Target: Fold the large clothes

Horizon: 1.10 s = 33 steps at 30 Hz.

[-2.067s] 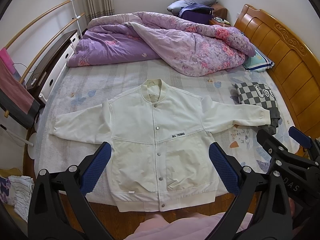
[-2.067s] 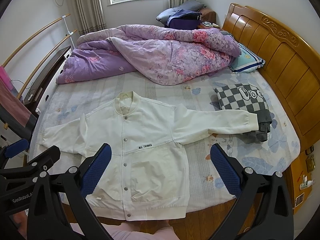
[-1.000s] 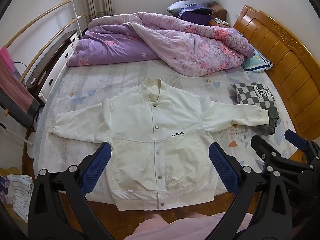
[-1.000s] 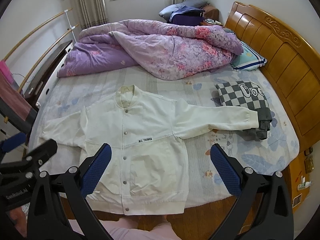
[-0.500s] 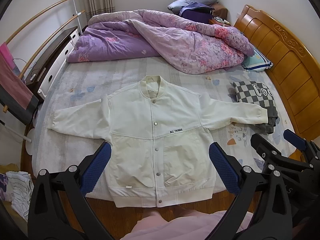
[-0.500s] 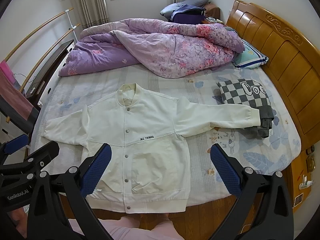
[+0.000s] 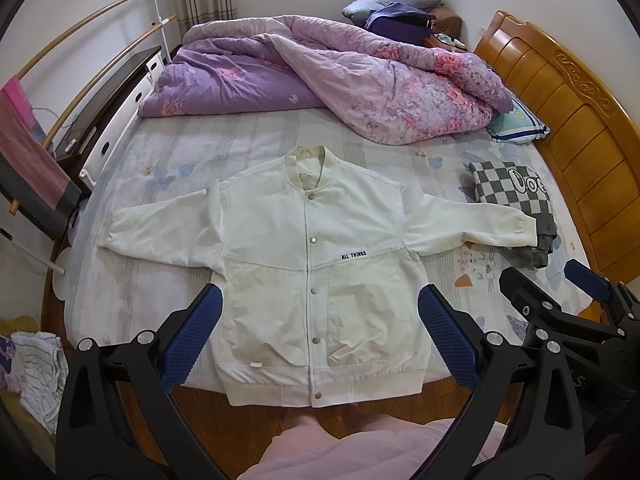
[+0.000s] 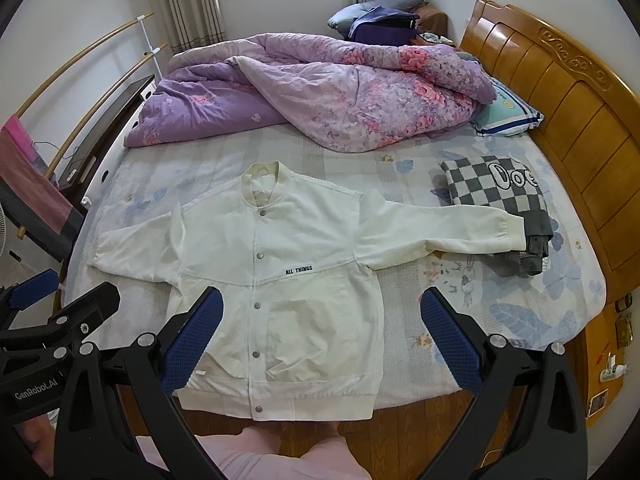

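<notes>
A white snap-front jacket (image 7: 316,248) (image 8: 276,276) lies flat and face up on the bed, sleeves spread to both sides, its hem hanging over the near edge. The right sleeve's cuff rests on a folded checkered garment (image 7: 516,192) (image 8: 500,188). My left gripper (image 7: 320,324) hovers open above the jacket's lower half, holding nothing. My right gripper (image 8: 322,326) is open too, above the jacket's lower right part, with nothing between its blue pads. Each gripper shows at the edge of the other's view.
A purple floral quilt (image 7: 332,76) is heaped across the far half of the bed. The wooden headboard (image 7: 576,120) runs along the right. A clothes rail with a pink towel (image 7: 24,136) and a dark dresser stand at the left. Pink-trousered legs (image 8: 272,456) stand on the wooden floor.
Both grippers have shifted slightly over the jacket, staying open. The jacket has not moved.
</notes>
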{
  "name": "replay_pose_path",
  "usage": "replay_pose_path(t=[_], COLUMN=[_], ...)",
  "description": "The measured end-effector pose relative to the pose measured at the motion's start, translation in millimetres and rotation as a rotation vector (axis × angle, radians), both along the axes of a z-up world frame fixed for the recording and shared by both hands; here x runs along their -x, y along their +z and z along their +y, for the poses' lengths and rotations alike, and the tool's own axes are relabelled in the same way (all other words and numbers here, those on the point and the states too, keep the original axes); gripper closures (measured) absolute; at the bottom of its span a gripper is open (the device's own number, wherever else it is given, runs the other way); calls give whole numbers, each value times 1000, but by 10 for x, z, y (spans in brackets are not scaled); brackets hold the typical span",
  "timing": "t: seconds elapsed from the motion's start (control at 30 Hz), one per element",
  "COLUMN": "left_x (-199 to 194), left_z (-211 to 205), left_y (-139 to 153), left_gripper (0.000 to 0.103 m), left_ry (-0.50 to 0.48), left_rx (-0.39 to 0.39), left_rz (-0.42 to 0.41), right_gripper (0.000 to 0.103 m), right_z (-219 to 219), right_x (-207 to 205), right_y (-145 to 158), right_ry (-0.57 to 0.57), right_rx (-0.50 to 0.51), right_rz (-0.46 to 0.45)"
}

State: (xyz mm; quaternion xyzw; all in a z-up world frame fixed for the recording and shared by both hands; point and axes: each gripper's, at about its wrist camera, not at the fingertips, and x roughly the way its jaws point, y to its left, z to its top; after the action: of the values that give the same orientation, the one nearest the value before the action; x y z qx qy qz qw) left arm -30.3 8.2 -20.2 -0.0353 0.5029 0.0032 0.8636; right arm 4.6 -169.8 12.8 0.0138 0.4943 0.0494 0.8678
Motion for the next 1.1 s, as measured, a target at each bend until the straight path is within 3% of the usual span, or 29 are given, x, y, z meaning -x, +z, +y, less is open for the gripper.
replay_pose_path(t=[0.37,0.67,0.77,1.1], left_x=[287,687,725,437], left_z=[91,412,572,1404], left_y=[-20,-130,-147,-310], left_gripper=[5,5,5,5], left_ry=[151,349,388,368], left_rx=[-4,30,45,51], left_rz=[77,179,185,182], right_gripper=[8,8,8,8], right_z=[85,464,621,1484], right_x=[23,84,90,-148], right_y=[-127,-363,-352,-518], right_ry=[145,359,399,402], right_rx=[-53,-103,-96,-59], right_rz=[71,185,180,230])
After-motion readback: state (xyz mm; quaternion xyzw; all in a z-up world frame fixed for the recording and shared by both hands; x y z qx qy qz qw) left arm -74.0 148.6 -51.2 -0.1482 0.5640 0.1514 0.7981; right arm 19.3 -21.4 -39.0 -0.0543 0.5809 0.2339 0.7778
